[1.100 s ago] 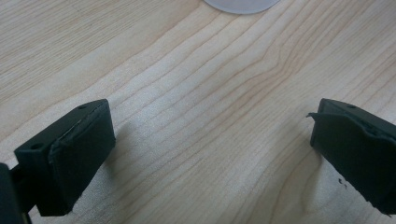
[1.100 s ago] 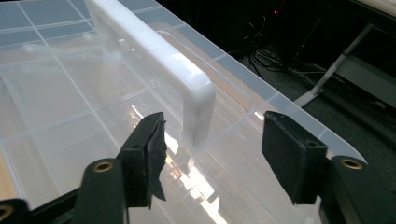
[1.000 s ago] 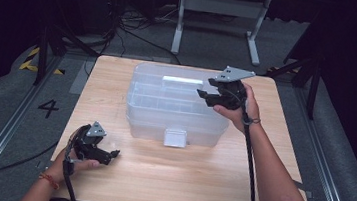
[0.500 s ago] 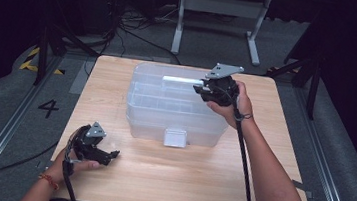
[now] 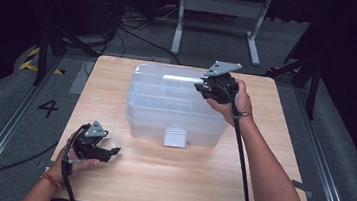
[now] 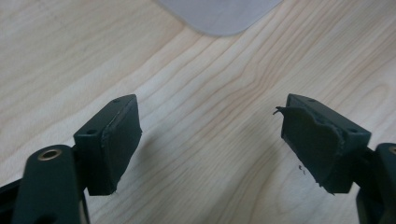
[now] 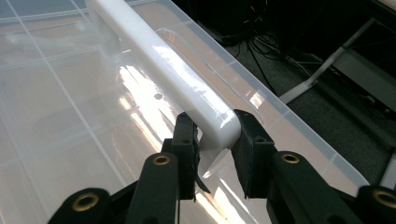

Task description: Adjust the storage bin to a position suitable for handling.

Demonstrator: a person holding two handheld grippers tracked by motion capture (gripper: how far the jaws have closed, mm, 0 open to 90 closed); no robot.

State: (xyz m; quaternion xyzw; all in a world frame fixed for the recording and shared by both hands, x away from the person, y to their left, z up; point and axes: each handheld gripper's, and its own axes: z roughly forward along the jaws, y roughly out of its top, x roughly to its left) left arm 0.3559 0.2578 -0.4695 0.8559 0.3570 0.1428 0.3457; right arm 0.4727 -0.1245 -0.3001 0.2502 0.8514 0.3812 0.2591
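High view: the right hand-held gripper [image 5: 203, 87] is clamping the white handle [image 5: 182, 79] on the clear box [image 5: 175, 108] at mid-table [image 5: 183, 181]; a lift likely follows. Dark room, cables behind.

Left gripper view: the left hand-held gripper [image 6: 208, 140], jaws just narrowing, is holding nothing.

Right gripper view: the pads [image 7: 187, 140] are pinching the handle's end.

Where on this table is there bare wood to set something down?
Free: the near strip of the table between the clear box and the near edge, right of the left tongs. Narrower strips flank the box. Crowded: the far middle, where the right tongs grip the white handle.
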